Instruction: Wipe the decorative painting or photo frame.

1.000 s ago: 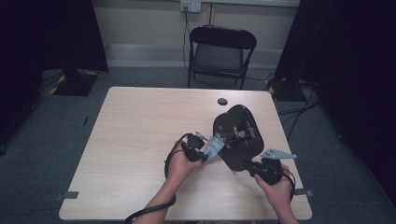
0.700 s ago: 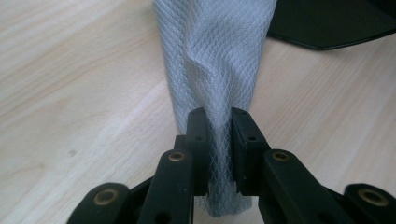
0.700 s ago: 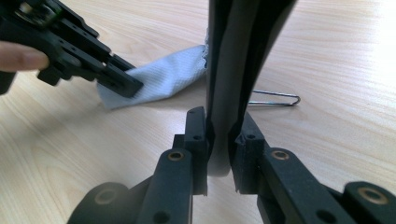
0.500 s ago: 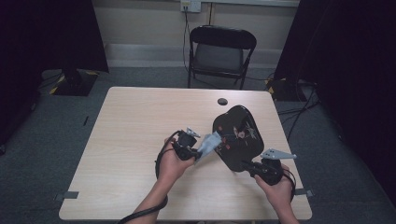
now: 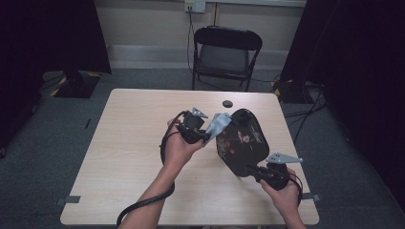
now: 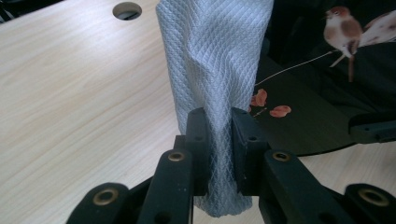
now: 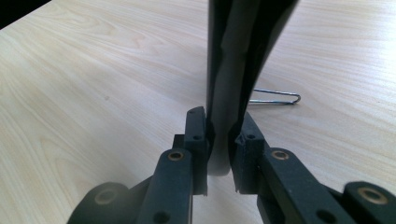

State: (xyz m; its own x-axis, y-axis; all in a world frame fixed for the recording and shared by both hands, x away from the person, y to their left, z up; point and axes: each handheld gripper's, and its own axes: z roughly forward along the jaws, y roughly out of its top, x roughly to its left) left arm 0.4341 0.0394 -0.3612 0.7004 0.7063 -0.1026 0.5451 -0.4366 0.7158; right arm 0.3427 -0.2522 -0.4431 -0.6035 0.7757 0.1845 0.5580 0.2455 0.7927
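Since a second ago, left gripper (image 5: 206,135) lifted higher off the table (image 5: 119,143) and drawn a little leftward, with the grey cloth (image 6: 212,65) carried along and the black tray (image 5: 241,143) tilted much as before. Pinched tight between the left jaws, cloth rising straight ahead, its tip against the tray's painted face. Clamped by the right gripper (image 7: 219,140) on its near edge, tray standing edgewise ahead.
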